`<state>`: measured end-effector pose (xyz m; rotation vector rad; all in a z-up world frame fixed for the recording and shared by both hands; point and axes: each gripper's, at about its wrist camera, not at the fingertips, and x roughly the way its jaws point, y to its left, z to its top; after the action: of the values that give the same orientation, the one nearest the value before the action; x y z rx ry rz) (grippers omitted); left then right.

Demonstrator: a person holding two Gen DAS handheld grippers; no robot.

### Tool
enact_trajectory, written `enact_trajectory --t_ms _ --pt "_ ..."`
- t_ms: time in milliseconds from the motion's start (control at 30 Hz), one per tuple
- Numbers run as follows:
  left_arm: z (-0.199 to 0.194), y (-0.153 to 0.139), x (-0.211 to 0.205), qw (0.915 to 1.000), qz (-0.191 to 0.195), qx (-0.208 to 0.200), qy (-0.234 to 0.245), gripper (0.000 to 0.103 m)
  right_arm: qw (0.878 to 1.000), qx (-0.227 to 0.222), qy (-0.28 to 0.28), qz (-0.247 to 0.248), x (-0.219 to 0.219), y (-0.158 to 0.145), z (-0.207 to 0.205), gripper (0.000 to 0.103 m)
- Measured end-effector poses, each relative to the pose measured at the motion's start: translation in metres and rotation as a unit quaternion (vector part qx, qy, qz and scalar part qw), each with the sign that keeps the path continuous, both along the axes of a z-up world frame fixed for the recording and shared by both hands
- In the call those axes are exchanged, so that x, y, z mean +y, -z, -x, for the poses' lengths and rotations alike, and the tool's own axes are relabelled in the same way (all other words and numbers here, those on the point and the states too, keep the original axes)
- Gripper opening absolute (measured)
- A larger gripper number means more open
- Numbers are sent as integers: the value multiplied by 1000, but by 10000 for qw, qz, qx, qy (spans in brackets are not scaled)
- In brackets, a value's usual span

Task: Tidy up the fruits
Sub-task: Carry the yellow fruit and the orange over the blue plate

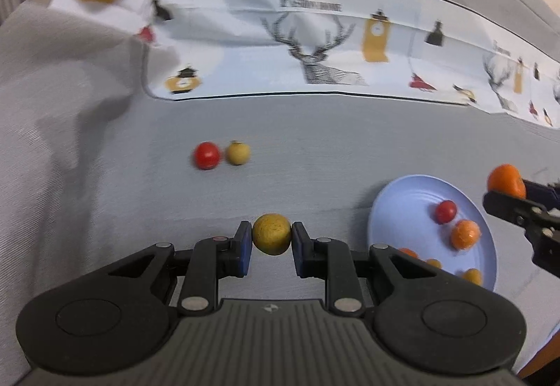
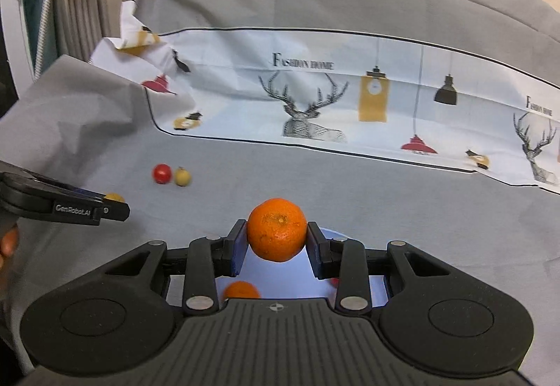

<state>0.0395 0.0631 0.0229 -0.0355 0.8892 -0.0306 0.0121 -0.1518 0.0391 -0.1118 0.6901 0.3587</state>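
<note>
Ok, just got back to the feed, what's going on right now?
Fruit is being gathered onto the blue plate. The left gripper is shut on a yellow fruit, and the right gripper holds a mandarin over the plate. Several small fruits, including a red one, already lie on the plate. A red tomato and a pale yellow fruit remain side by side on the grey cloth.

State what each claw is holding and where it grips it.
Left claw pinches a yellow fruit across its sides. Right claw pinches an orange mandarin across its sides.
</note>
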Motion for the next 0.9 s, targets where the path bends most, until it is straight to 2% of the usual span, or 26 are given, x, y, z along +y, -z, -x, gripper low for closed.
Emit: enact_trajectory --t_ms 233,467,700,900 --pt "-5 6 -16 9997 -29 -15 223 26 9996 41 230 161 -25 6 -3 37" --pt "-9 6 -18 9994 223 -127 241 26 9985 78 525 92 -47 9 -8 37" --pt "-9 1 -31 9969 326 -389 609 26 9977 103 669 69 -54 10 -9 37" --pt "-5 0 -40 9927 598 -429 959 26 9973 154 712 124 -54 12 -11 37"
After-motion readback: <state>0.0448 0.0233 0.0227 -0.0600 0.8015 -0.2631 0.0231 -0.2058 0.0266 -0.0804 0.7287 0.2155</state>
